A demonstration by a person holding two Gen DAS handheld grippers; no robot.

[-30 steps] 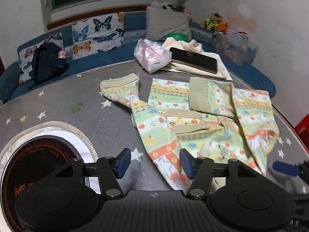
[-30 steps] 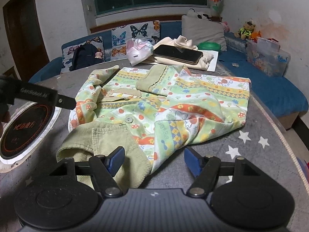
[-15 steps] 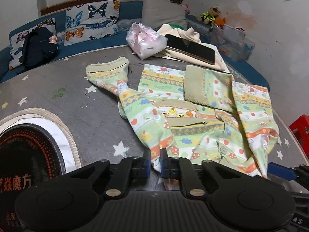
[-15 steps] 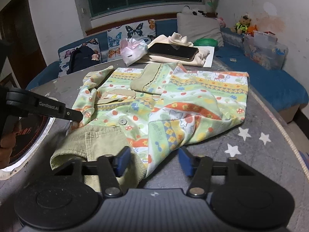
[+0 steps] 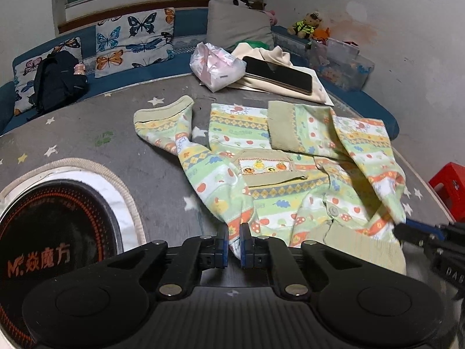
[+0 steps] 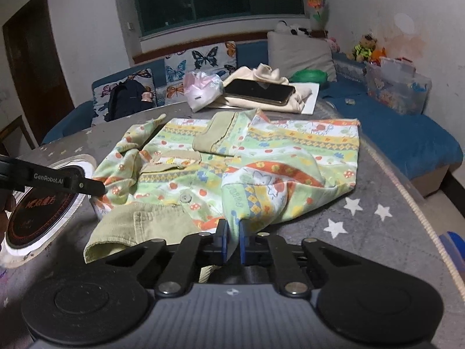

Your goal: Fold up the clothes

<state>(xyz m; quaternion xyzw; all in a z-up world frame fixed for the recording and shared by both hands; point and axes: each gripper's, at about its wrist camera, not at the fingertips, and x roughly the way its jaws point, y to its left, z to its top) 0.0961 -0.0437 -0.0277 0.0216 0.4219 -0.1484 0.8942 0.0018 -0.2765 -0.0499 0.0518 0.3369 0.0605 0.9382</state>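
A child's patterned jacket (image 5: pixel 279 180), green, yellow and orange with olive cuffs and collar, lies spread on the grey starred table (image 5: pixel 122 145). My left gripper (image 5: pixel 233 242) is shut on the jacket's near left shoulder fabric. In the right wrist view the same jacket (image 6: pixel 261 163) lies with one sleeve folded across its front. My right gripper (image 6: pixel 231 240) is shut on the jacket's near right edge, lifting it a little. The left gripper's finger (image 6: pixel 87 186) shows at the jacket's left side; the right gripper (image 5: pixel 412 232) shows at the far right of the left wrist view.
A round black induction cooker (image 5: pixel 49 232) sits on the table at the left. A pink plastic bag (image 5: pixel 216 67), a folded cream garment (image 5: pixel 293 87) and a dark phone (image 5: pixel 279 74) lie at the table's far side. A blue sofa (image 6: pixel 401 136) with cushions runs behind and to the right.
Both grippers were open a second ago. The left closed on the jacket first, then the right closed on its near edge. Both have moved in closer to the jacket.
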